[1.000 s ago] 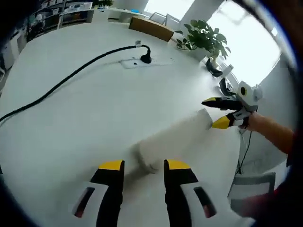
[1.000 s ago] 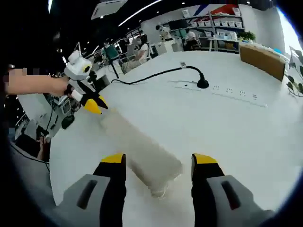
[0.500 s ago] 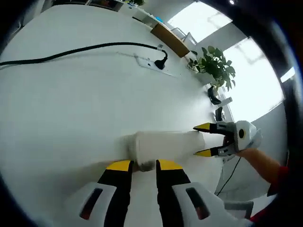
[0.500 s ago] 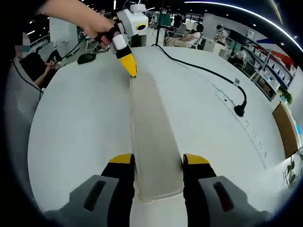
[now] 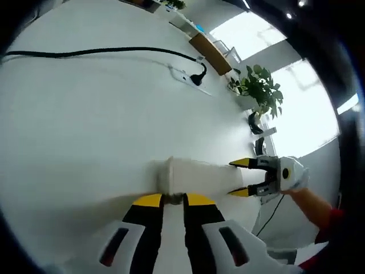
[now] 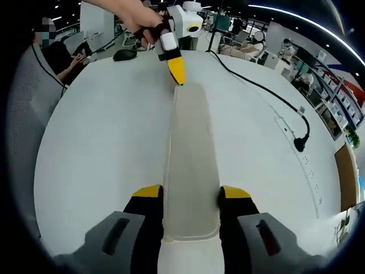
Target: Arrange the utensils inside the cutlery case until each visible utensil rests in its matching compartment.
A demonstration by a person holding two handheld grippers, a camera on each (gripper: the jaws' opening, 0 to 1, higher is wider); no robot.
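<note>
Both grippers are clamped on opposite ends of the closed cutlery case (image 6: 191, 165), left gripper (image 5: 173, 199) and right gripper (image 6: 191, 193), so uneven pulling could probably twist it loose onto the white table (image 6: 97, 142).

Closed cutlery case (image 6: 191, 165), contents hidden; near end tucked behind right gripper (image 6: 191, 197) at bottom of frame. Blurred in left gripper view (image 5: 197, 177), lower centre, one end behind left gripper (image 5: 173, 200).
</note>
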